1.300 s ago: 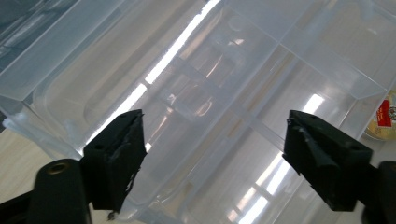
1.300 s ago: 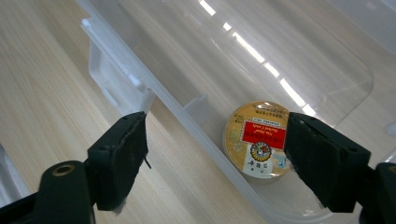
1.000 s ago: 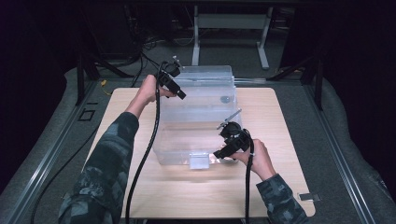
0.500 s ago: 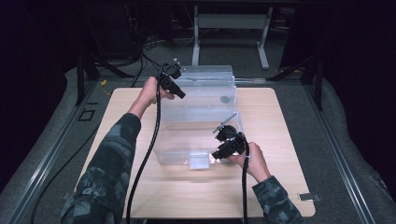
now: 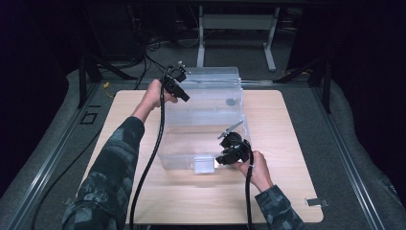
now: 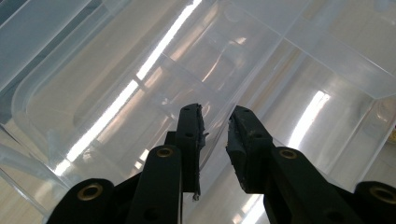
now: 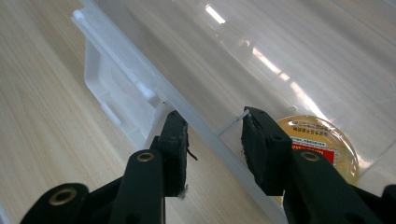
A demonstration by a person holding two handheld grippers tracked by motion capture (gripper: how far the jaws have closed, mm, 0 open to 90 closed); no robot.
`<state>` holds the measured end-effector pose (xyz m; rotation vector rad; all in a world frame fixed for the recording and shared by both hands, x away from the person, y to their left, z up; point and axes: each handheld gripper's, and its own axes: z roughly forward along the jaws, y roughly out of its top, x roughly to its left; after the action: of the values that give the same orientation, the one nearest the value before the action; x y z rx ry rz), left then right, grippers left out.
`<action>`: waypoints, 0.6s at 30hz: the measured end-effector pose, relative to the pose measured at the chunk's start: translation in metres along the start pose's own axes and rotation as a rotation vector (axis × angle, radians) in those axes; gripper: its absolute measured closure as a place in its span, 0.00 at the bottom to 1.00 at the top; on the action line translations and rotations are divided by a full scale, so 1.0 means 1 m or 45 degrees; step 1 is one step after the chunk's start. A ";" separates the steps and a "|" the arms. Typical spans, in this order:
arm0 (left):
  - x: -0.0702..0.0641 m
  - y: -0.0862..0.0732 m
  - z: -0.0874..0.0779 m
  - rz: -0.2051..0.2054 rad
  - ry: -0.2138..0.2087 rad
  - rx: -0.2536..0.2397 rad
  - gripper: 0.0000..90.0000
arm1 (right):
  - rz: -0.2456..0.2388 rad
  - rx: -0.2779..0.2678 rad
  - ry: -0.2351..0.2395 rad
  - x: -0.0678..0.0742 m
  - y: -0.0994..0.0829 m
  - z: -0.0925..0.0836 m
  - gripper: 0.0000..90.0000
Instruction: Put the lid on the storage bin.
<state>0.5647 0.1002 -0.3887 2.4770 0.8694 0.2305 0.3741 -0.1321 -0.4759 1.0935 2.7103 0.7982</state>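
Dark floor and black stands surround my light wooden table (image 5: 287, 143), and the clear plastic bin (image 5: 206, 115) stands in the middle of it, a little toward 12 o'clock. My left tool (image 5: 178, 86) is at the bin's far corner, about 10 o'clock from its centre, and my right tool (image 5: 229, 152) is at the near corner, about 5 o'clock.

In the left gripper view the jaws of the left tool (image 6: 215, 140) have just been closing, and the thin clear wall passes between them; I judge they are pinching the rim. In the right gripper view the right tool (image 7: 212, 144) straddles the white rim (image 7: 154, 93), one pad outside and one inside. Its jaws have also closed in, but I cannot tell if both pads really press.

I think the step is to lift or shift the bin with both hands. To do it well, I should first make the right grip firm, then raise both tools together and keep the bin level, because the plastic is smooth and the wall bends easily. A round sticker (image 7: 322, 140) shows through the bin near my right tool.
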 end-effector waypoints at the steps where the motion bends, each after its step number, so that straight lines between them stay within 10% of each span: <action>1: 0.000 0.000 0.000 0.004 0.000 0.001 0.82 | -0.002 -0.001 -0.004 0.000 0.000 0.000 0.68; 18: -0.009 0.000 -0.009 0.039 -0.002 -0.012 0.85 | 0.017 -0.026 -0.040 0.003 -0.002 0.002 0.66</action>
<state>0.5546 0.0988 -0.3808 2.4831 0.8283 0.2431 0.3712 -0.1302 -0.4781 1.1109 2.6660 0.8019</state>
